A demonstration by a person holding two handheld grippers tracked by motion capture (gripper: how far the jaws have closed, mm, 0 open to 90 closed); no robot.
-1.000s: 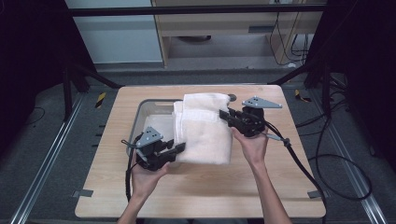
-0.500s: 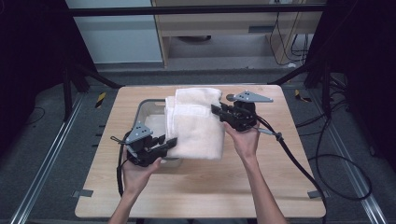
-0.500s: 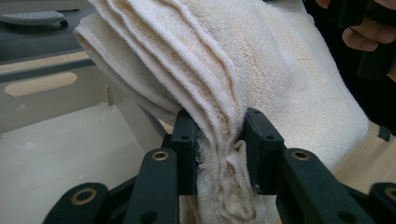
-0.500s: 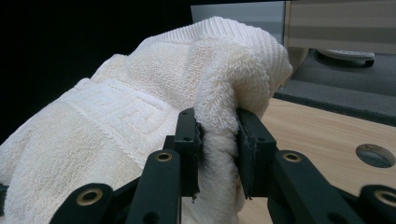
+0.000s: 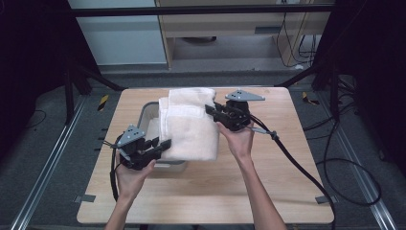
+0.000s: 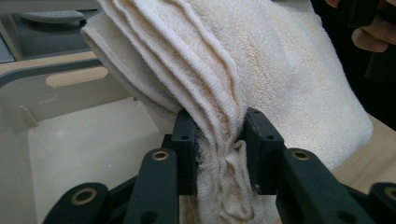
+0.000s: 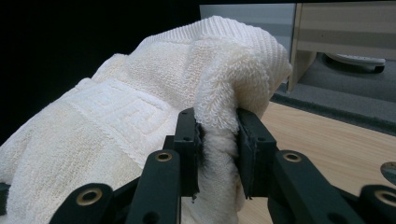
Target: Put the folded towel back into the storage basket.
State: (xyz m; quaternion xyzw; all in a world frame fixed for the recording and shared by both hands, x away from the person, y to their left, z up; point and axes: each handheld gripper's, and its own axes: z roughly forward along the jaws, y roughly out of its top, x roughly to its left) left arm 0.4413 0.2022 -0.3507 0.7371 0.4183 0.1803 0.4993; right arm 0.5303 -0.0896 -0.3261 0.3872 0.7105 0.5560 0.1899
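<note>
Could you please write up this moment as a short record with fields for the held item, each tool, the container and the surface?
held item: folded cream towel, several layers thick, lifted between both tools
left tool: shut on the towel's near edge, layers bunched between its jaws
right tool: shut on the towel's far edge
container: grey plastic bin, partly under the towel; the inside seen in the left gripper view looks empty
surface: wooden table
towel position: over the bin, partly overhanging its right side

No words, labels, brands or numbers can be read in any view.
</note>
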